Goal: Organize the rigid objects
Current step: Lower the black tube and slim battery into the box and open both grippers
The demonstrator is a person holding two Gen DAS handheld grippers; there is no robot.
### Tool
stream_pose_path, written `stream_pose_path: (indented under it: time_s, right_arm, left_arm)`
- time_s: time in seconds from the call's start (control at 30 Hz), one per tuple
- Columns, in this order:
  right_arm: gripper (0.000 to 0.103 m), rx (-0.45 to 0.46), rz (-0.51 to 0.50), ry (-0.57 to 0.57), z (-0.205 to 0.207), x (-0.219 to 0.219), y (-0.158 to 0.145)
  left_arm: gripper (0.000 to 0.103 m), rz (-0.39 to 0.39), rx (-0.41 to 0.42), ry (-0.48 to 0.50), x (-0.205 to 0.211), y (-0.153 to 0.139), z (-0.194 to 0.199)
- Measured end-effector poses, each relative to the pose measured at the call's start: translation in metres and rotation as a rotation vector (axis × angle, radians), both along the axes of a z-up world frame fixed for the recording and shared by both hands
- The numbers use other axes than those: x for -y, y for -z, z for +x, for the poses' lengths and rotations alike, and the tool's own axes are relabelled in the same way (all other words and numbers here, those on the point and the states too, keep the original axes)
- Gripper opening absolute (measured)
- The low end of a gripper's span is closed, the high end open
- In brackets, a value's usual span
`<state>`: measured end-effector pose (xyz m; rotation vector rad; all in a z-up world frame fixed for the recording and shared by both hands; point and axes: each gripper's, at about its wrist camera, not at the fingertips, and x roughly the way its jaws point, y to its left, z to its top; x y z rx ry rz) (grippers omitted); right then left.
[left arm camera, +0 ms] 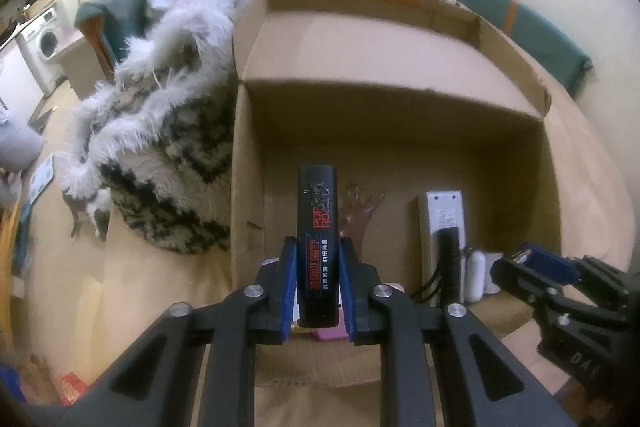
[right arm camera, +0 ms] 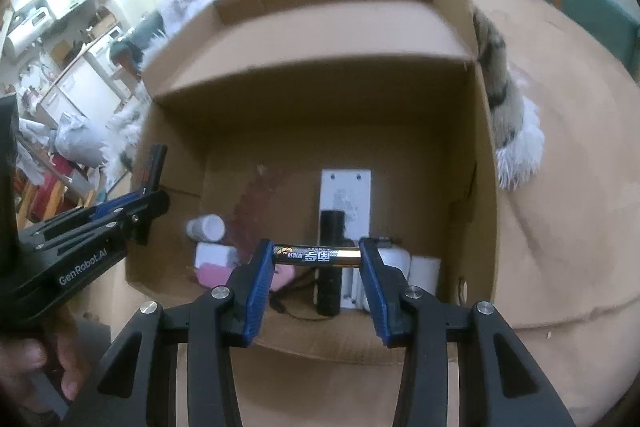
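Carrying two small things toward the open cardboard box point(left arm camera: 400, 99), the person seems to be in the delivery step of the tidying. The left tongs point(left arm camera: 318, 287) are clenched on a black stick-shaped pack point(left arm camera: 318, 227) with red print, which stands upright between the blue pads and points to 12 o'clock, above the near left part of the box. The right tongs point(right arm camera: 318, 267) are grasping a battery point(right arm camera: 316, 255), black and gold, lying crosswise from 9 to 3 o'clock, with one pad on each end. It hangs over the near edge of the box. Inside the box, at about 1 o'clock from the black pack, lies a white power strip point(left arm camera: 444, 215) with a black plug on it; nearby are small white things and something pink, too blurred for me to name. A fluffy patterned blanket point(left arm camera: 168, 147) lies against the box wall at 9 o'clock. I judge the next move calls for lowering each tongs to a free place on the box floor, away from the strip and its cable, and only then loosening the pads, because a battery dropped from high may roll.
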<state>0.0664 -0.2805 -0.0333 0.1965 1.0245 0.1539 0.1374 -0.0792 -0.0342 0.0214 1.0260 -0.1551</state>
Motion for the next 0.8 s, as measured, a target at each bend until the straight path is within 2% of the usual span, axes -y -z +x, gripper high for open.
stream_pose_path:
  time_s: [0.1,0.23,0.37,0.7,0.8]
  right_arm:
    - [0.045,-0.033,0.008,0.004,0.002,0.001,0.009]
    - [0.045,-0.089,0.009,0.003,0.005,-0.003,0.022]
    - [0.045,-0.128,0.001,0.0,0.007,-0.007,0.03]
    - [0.045,-0.154,0.007,0.0,0.007,-0.01,0.039]
    - [0.045,-0.153,0.026,0.007,0.008,-0.008,0.037]
  left_arm:
    - [0.018,-0.011,-0.034,0.002,0.001,0.01,0.003]
    - [0.018,0.045,-0.001,0.011,0.006,0.015,0.002]
    - [0.018,0.056,0.0,0.009,0.007,0.019,0.002]
    - [0.018,0.114,-0.024,-0.006,0.011,0.028,0.002]
    - [0.021,0.125,-0.028,-0.004,0.011,0.028,0.002]
